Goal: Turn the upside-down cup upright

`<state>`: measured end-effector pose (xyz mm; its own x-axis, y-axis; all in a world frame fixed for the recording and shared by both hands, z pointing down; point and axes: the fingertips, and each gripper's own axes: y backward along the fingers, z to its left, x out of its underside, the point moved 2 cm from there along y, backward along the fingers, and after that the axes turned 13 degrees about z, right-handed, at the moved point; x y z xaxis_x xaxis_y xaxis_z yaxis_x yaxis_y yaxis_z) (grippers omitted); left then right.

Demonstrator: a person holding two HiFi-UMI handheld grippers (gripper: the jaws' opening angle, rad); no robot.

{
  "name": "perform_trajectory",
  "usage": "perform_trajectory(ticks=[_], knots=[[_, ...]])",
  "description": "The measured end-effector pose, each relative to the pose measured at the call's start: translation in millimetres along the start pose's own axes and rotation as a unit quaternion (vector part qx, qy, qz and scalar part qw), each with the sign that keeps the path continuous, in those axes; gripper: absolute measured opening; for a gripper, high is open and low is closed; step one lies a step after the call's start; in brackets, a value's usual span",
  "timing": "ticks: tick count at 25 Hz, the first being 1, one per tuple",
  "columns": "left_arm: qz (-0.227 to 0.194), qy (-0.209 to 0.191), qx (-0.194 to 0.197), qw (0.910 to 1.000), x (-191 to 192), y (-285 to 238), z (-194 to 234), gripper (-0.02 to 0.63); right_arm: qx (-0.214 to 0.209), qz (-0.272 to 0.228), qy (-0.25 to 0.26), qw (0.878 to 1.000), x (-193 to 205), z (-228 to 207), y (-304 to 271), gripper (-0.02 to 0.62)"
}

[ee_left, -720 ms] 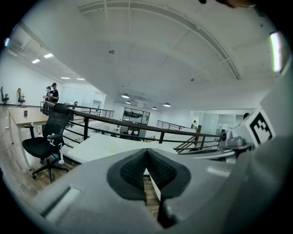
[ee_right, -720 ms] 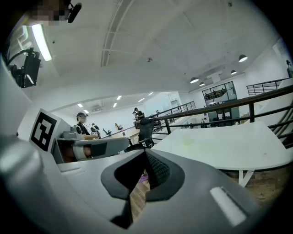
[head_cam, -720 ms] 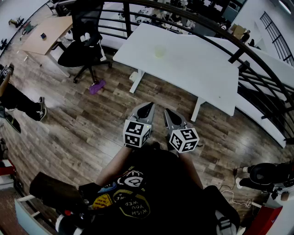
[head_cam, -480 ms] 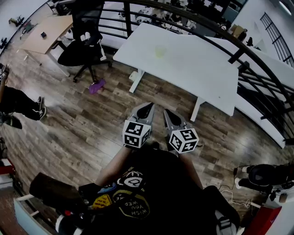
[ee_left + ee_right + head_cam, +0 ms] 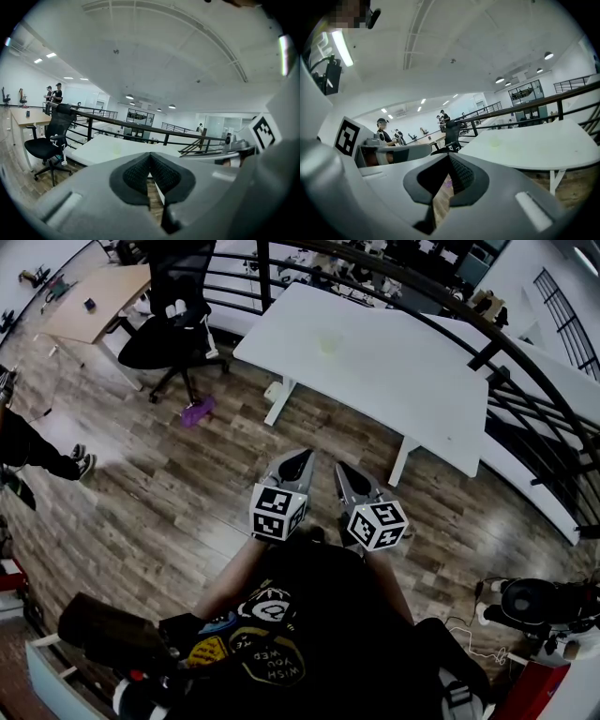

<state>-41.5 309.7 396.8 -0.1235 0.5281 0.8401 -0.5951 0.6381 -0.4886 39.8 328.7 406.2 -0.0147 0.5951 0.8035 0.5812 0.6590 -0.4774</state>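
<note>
A pale yellow-green cup (image 5: 326, 345) stands far off on the white table (image 5: 394, 381); whether it is upside down I cannot tell at this distance. It shows faintly as a cup (image 5: 116, 149) in the left gripper view and as a cup (image 5: 495, 143) in the right gripper view. My left gripper (image 5: 301, 457) and right gripper (image 5: 340, 471) are held side by side close to my body, over the wooden floor, well short of the table. Both are shut with nothing between the jaws.
A black office chair (image 5: 169, 329) stands left of the white table, with a purple object (image 5: 198, 414) on the floor near it. A wooden desk (image 5: 94, 301) is at the far left. A black railing (image 5: 487, 343) runs behind the table. A person's legs (image 5: 37, 451) are at the left edge.
The person's legs at the left have shifted. The view has tipped slightly. Both grippers stay where they were, shut.
</note>
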Motion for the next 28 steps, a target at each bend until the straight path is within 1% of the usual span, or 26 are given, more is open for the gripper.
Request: perform_trajectory(ticks=[2, 4, 10, 12, 15, 16, 18, 21, 24, 28], knots=[[0.000, 0.002, 0.000, 1.0000, -1, 2, 6, 0.005, -0.017, -0.013, -0.017, 1.000, -5, 4, -2, -0.002], [-0.001, 0.003, 0.003, 1.0000, -2, 4, 12, 0.005, -0.020, -0.019, -0.023, 0.999, -8, 7, -5, -0.002], [-0.005, -0.002, 0.018, 0.9998, 0, 15, 30, 0.005, 0.009, 0.005, -0.020, 1.000, 0, 22, -21, -0.002], [-0.003, 0.006, 0.034, 0.9994, 5, 15, 31, 0.005, 0.019, 0.011, -0.020, 1.000, 6, 25, -21, -0.002], [-0.002, 0.024, 0.074, 0.9969, 9, 10, 30, 0.005, 0.031, 0.016, -0.019, 0.999, 13, 23, -25, -0.002], [0.000, 0.029, 0.079, 0.9964, 10, 7, 33, 0.005, 0.033, 0.018, -0.022, 0.999, 14, 20, -28, -0.002], [0.006, 0.031, 0.075, 0.9967, 12, -1, 40, 0.005, 0.035, 0.022, -0.028, 0.999, 17, 13, -36, -0.002], [0.015, 0.017, 0.060, 0.9979, 7, -21, 49, 0.005, 0.037, 0.017, -0.033, 0.999, 6, -6, -48, -0.002], [0.016, 0.003, 0.053, 0.9984, -7, -45, 59, 0.005, 0.043, 0.006, -0.034, 0.999, -15, -33, -63, -0.002], [0.009, -0.009, 0.030, 0.9995, -36, -79, 73, 0.005, 0.047, 0.005, -0.016, 0.999, -43, -66, -86, -0.002]])
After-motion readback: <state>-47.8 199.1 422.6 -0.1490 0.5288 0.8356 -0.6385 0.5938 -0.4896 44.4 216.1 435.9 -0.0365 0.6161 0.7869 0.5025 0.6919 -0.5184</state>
